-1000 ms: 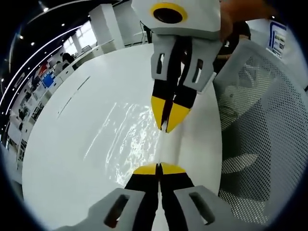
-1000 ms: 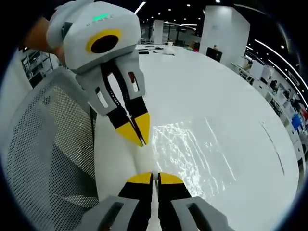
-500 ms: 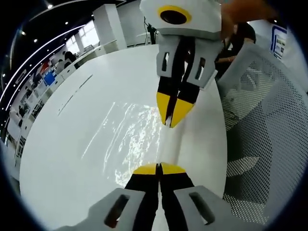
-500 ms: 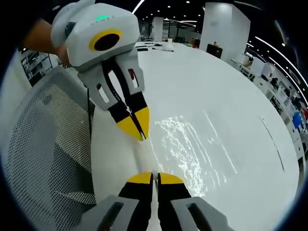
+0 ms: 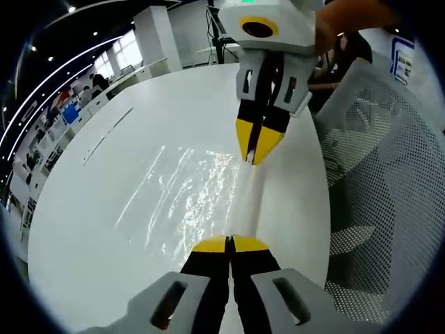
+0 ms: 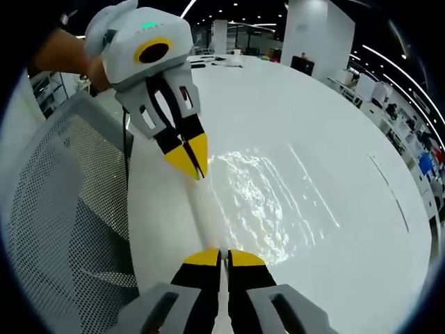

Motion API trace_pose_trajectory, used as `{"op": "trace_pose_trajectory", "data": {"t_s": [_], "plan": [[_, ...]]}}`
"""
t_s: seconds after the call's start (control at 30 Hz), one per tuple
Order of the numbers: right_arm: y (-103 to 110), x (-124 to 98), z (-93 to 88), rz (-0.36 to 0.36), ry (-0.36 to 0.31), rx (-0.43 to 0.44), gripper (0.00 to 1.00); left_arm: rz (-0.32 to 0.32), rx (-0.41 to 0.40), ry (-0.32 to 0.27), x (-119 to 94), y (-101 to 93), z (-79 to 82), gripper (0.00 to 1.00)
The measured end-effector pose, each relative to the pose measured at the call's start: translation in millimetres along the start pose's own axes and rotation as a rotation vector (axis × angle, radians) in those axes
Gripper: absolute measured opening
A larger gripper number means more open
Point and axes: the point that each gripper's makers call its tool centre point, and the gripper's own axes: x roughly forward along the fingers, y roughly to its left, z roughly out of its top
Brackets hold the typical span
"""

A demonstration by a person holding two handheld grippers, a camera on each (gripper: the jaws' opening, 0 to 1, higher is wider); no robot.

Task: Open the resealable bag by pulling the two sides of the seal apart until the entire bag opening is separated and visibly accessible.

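Note:
A clear resealable bag [image 5: 186,195] lies crinkled and shiny on the white round table [image 5: 83,229]. In the left gripper view, my left gripper [image 5: 229,243] is shut on one side of the bag's top edge. The right gripper [image 5: 256,156] faces it from above, shut on the other side. A taut whitish strip of the bag's mouth [image 5: 247,202] stretches between them. In the right gripper view, my right gripper [image 6: 224,256] pinches the near side, and the left gripper [image 6: 191,170] holds the far side. The stretched strip [image 6: 204,216] runs between them beside the bag [image 6: 261,202].
A grey mesh chair [image 5: 379,174] stands right beside the table's edge, seen again as the mesh chair [image 6: 62,209]. A person's hand [image 5: 348,14] holds the right gripper. Desks and small items stand at the table's far side [image 6: 222,59].
The two grippers have drawn farther apart, and the strip of bag stretched between them has grown longer. Both stay shut on the bag.

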Motion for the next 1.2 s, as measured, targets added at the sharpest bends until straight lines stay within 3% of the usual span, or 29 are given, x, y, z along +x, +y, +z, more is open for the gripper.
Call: {"op": "trace_pose_trajectory", "data": {"t_s": [0.57, 0.8, 1.0, 1.2], "plan": [[-2.8, -3.2, -15.2, -0.016, 0.04, 0.013, 0.0, -0.01, -0.013, -0.014, 0.8, 1.6, -0.8, 0.0], [-2.3, -6.9, -16.4, -0.009, 0.034, -0.001, 0.0, -0.023, 0.037, -0.016, 2.8, -2.3, -0.1, 0.0], [-2.8, -9.2, -17.4, -0.004, 0.03, -0.016, 0.0, -0.011, 0.032, -0.006, 5.8, 1.8, -2.5, 0.13], [0.9, -11.4, -14.2, 0.013, 0.021, -0.029, 0.0, -0.016, 0.037, -0.006, 4.9, 1.3, -2.5, 0.05]]}}
